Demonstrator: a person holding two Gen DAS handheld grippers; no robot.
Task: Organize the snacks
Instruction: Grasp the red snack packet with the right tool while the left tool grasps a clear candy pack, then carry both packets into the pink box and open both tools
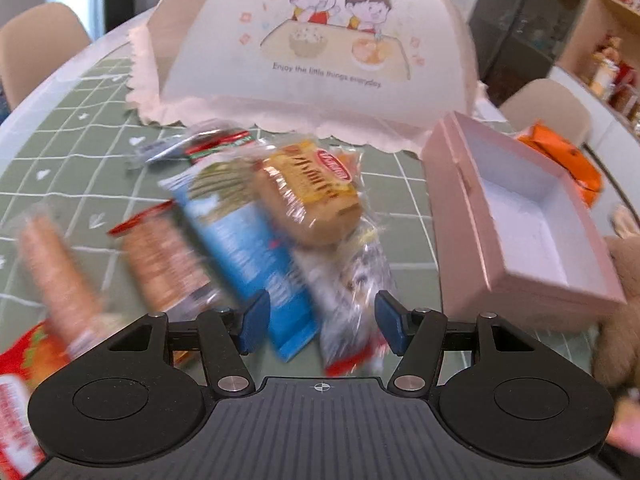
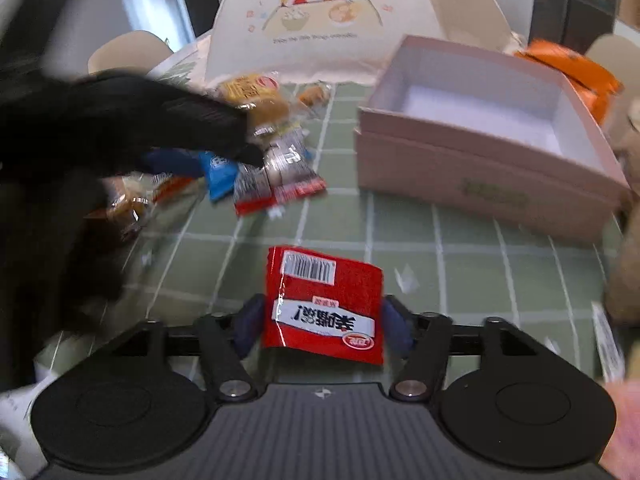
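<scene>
1. Right gripper (image 2: 322,326): the red packet (image 2: 322,304) sits between its blue pads, which meet the packet's two side edges; it appears held. The packet's long axis runs away from the camera, along the fingers.
2. Pink box (image 2: 480,176): open and empty, ahead and to the right of the red packet, well apart from it across the green checked tablecloth (image 2: 440,248). The right gripper is judged the nearer to it, so a forward-right carry would suit.
3. Left gripper (image 1: 322,326): jaws wide, nothing clasped; it hangs over the snack pile, where the blue packet (image 1: 244,240) and a clear-wrapped packet (image 1: 352,300) lie between its pads, lengthwise and slanted left.
4. Yellow-wrapped cake (image 1: 312,196): lies atop the pile, beyond the left fingers; its red oval logo is too blurred to read.
5. Writing: the food cover (image 1: 320,40) reads "Enjoy the little things everyday". The red packet bears a barcode and white Chinese characters, upside down.
</scene>
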